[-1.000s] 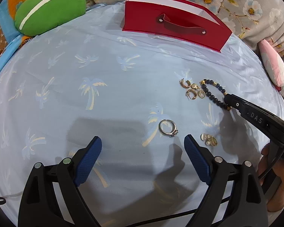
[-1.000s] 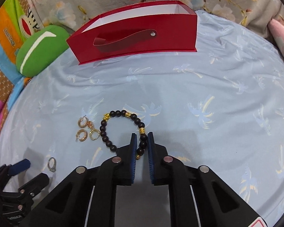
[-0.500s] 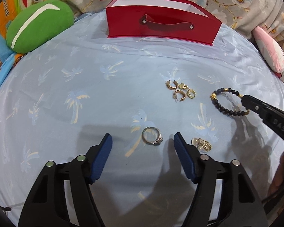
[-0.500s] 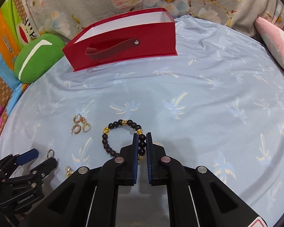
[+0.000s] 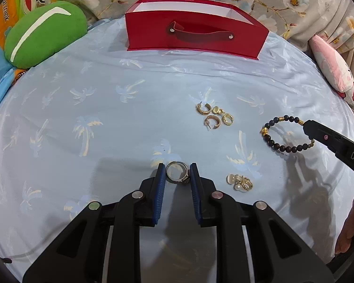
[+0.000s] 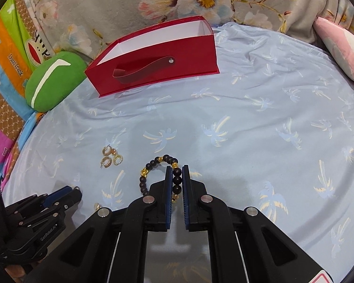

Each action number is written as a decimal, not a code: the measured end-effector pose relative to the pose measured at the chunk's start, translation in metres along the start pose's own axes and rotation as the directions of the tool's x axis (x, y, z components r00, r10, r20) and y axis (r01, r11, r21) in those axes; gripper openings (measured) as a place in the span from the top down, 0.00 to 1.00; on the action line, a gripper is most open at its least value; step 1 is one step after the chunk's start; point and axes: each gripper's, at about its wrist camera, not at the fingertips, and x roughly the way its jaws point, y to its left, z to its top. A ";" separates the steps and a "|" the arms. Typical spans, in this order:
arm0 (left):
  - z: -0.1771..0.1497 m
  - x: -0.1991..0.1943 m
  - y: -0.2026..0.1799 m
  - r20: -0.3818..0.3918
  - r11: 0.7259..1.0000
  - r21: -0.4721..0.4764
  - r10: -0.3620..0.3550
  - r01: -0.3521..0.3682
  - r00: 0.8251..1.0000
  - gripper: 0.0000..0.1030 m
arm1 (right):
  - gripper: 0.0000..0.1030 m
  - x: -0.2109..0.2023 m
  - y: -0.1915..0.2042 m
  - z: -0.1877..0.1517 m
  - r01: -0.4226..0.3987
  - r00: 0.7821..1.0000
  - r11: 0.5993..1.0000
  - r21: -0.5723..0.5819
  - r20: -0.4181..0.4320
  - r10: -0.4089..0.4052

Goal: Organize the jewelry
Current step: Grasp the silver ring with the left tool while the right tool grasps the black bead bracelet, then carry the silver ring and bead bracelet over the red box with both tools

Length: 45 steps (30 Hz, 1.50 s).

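A silver ring [image 5: 179,180] lies on the light blue palm-print cloth [image 5: 106,108] between the blue pads of my left gripper [image 5: 177,166]. Its jaws are closing and both pads touch the ring's sides. My right gripper [image 6: 177,167] is shut on a dark bead bracelet [image 6: 142,179] with gold beads, the loop hanging to its left. In the left wrist view that bracelet [image 5: 275,145] hangs from the right gripper's tip [image 5: 305,125] at the right. A red box [image 5: 195,35] with a white inside stands open at the back.
Several gold hoop earrings [image 5: 214,116] lie in a cluster mid-cloth. A pearl and gold earring pair [image 5: 240,182] lies just right of my left gripper. A green cushion [image 5: 42,35] sits at the back left and a pink one [image 5: 335,70] at the right. Floral fabric lies behind the box.
My left gripper's jaws have closed from wide apart onto the ring. The right gripper has carried the bracelet to the right, away from the hoop earrings.
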 end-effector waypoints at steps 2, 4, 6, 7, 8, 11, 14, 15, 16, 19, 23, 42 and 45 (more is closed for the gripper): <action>0.001 -0.001 0.000 -0.005 1.000 -0.010 -0.021 0.021 1.000 0.80 | 0.94 -0.005 0.000 0.001 -0.004 1.000 1.000 -0.001 0.010 0.004; 0.002 -0.004 0.000 -0.001 0.999 -0.016 -0.030 0.030 1.000 0.80 | 0.94 -0.011 0.000 0.003 -0.007 1.000 1.000 -0.004 0.023 0.007; 0.004 -0.011 -0.001 0.015 1.000 -0.012 -0.027 0.028 1.000 0.80 | 0.94 -0.018 0.000 0.006 -0.013 0.999 1.000 -0.006 0.038 0.013; 0.006 -0.014 0.000 0.021 1.000 -0.012 -0.028 0.029 0.999 0.80 | 0.94 -0.021 0.000 0.008 -0.017 0.999 1.000 -0.007 0.044 0.017; 0.009 -0.017 0.000 0.029 1.000 -0.011 -0.028 0.028 0.999 0.80 | 0.94 -0.025 0.000 0.010 -0.021 0.998 1.000 -0.008 0.052 0.022; 0.017 -0.028 0.003 0.054 1.000 -0.009 -0.027 0.027 0.998 0.80 | 0.94 -0.037 0.002 0.017 -0.028 0.996 0.999 -0.017 0.081 0.030; 0.028 -0.040 0.006 0.083 1.000 -0.005 -0.023 0.024 0.996 0.80 | 0.94 -0.047 0.004 0.024 -0.032 0.994 0.999 -0.028 0.107 0.035; 0.032 -0.043 0.008 0.094 1.000 -0.005 -0.020 0.020 0.995 0.80 | 0.94 -0.050 0.005 0.027 -0.031 0.993 0.999 -0.032 0.115 0.035; 0.036 -0.048 0.009 0.105 1.000 -0.004 -0.022 0.023 0.994 0.80 | 0.94 -0.052 0.005 0.030 -0.031 0.992 0.999 -0.037 0.122 0.036; 0.050 -0.057 0.013 0.129 1.000 0.000 -0.020 0.020 0.991 0.80 | 0.94 -0.059 0.007 0.041 -0.035 0.989 0.998 -0.052 0.143 0.043; 0.076 -0.066 0.020 0.165 1.000 0.013 -0.007 0.005 0.986 0.80 | 0.94 -0.064 0.011 0.065 -0.038 0.983 0.995 -0.088 0.175 0.053; 0.267 -0.037 0.043 0.312 0.997 0.014 0.072 -0.080 0.947 0.80 | 0.94 0.004 0.034 0.263 -0.007 0.956 0.980 -0.199 0.288 0.065; 0.299 -0.014 0.043 0.310 0.996 0.018 0.080 -0.090 0.947 0.80 | 0.94 0.034 0.040 0.293 -0.014 0.957 0.978 -0.206 0.279 0.072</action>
